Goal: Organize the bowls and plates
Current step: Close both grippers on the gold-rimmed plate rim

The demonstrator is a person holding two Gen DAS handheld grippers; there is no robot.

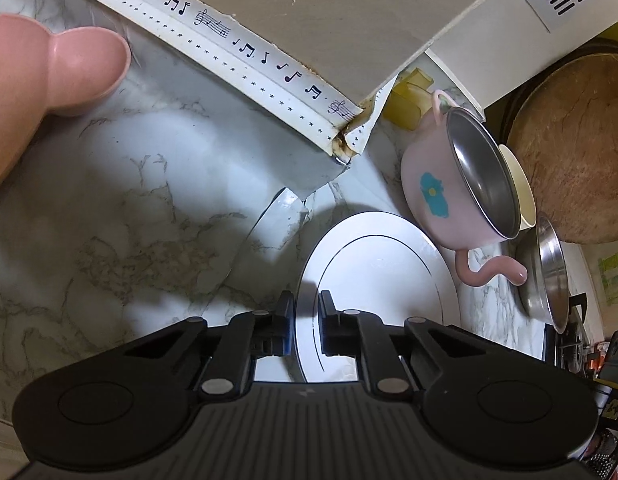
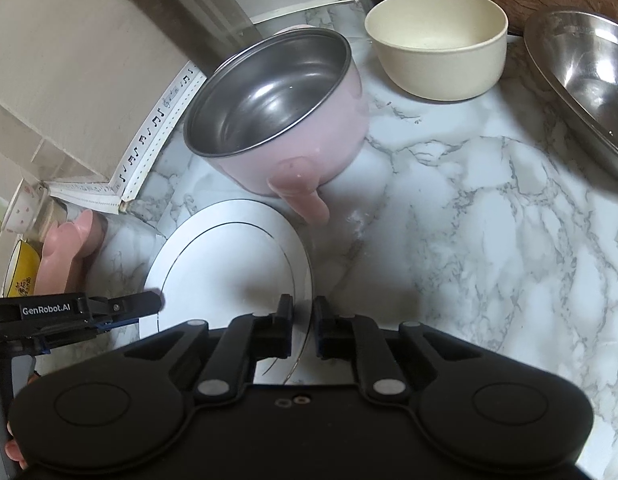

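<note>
The white plate sits pinched at opposite rims, left gripper and right gripper both clamped on it, pink bowl just beyond.

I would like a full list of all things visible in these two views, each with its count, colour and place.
plate: one, white, on the marble counter, held at both edges
pot: one, pink with steel inside, behind the plate
bowl: one, cream, right of the pot
steel dish: one, silver, far right
pink piece: one, far left
wooden board: one, brown, behind the dishes
left tool: black, gripping the plate's left edge
right tool: black, gripping its right edge
</note>
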